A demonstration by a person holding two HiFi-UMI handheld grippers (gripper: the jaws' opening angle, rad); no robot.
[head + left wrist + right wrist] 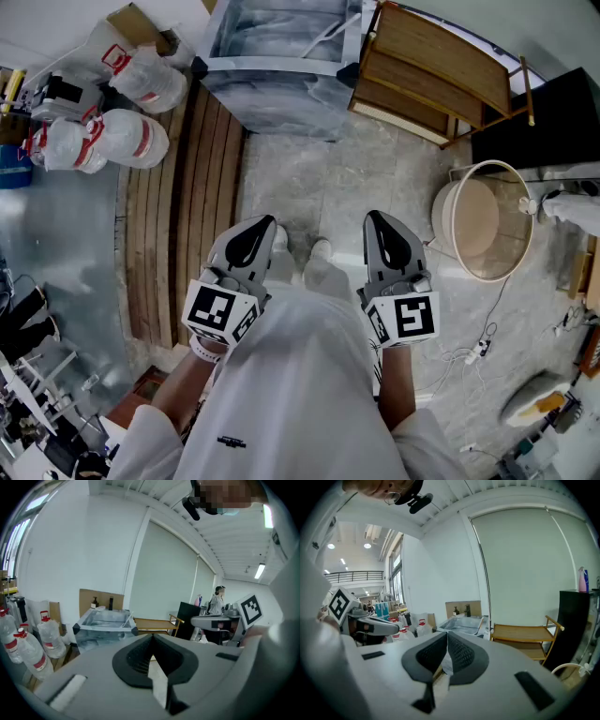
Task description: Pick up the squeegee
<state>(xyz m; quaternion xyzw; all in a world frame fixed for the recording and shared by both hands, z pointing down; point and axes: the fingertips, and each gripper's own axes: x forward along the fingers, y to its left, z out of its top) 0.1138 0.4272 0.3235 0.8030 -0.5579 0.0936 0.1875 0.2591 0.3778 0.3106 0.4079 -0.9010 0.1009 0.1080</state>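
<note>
Left gripper (266, 225) and right gripper (373, 218) are idling, jaws pressed together, empty, pointing at metal tub (281, 65) ahead; probably pre-reach.

The left gripper (152, 637), jaws pressed together with nothing between them, fills the lower frame. Beyond it, a clear plastic bin (104, 623) sits centre left, water bottles (47, 632) at far left, a wooden trolley (152, 621) at centre, a person (216, 603) at right.

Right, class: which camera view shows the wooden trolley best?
The head view: the wooden trolley shows whole from above, nothing in front. The right gripper view gives the trolley side-on, its base hidden behind the jaws. The left gripper view shows only its top, small, beyond the jaws.
</note>
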